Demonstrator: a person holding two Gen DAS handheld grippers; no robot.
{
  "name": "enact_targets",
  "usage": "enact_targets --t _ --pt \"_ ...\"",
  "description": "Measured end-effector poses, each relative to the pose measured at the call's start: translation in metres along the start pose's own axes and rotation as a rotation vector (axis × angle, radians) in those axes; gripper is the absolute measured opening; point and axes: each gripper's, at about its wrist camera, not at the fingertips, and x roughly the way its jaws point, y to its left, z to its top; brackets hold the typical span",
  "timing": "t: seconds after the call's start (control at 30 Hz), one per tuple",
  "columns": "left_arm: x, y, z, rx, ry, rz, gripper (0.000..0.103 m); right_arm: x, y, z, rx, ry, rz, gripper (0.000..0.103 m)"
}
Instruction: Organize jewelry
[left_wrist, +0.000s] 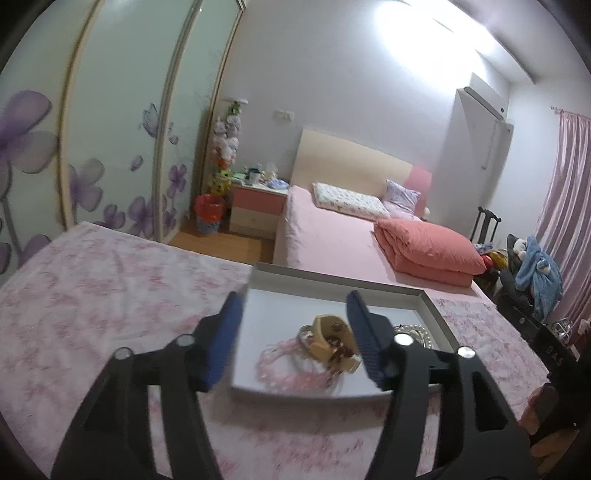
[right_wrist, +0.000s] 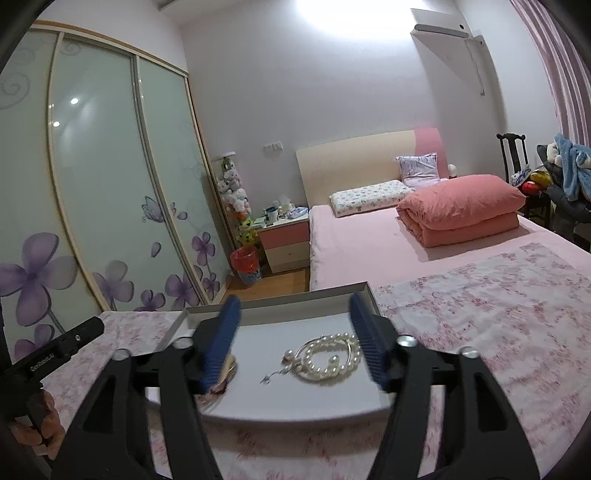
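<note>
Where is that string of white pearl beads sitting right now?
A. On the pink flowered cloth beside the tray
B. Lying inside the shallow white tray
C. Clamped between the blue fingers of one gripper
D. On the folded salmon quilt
B: in the right wrist view the string of white pearl beads lies on the floor of the shallow white tray, between the open fingers of the right gripper, which do not touch it.

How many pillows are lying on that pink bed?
2: a long floral pillow lying before the headboard, and a smaller lilac pillow propped behind it. The folded coral quilt might hide others.
</note>
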Motion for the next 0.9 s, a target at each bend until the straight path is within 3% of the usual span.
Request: enact_targets --t 0.1,0.23,0.33,0.57,0.9 --pt "-0.029 0.006 -0.008 0.012 -0.032 0.034 0.079 -0.023 0.006 -0.006 -0.009 -0.019 0.002 0.094" --pt "-0.062 0.009 -0.022 0.037 -0.075 0.068 0.093 -0.051 0.014 -0.017 -0.035 -0.044 -0.040 0.101" --pt "-0.084 0.005 -0.036 0.081 -0.113 0.093 0.097 -0.068 0.021 -0.026 -0.079 -0.069 -0.108 0.101" --pt "-0.124 -0.013 -0.060 0.160 -0.196 0.140 0.098 -0.093 0.039 -0.048 -0.190 -0.102 -0.182 0.101" --pt "-0.145 -0.024 -0.075 0.207 -0.245 0.157 0.098 -0.118 0.044 -0.062 -0.194 -0.134 -0.136 0.101"
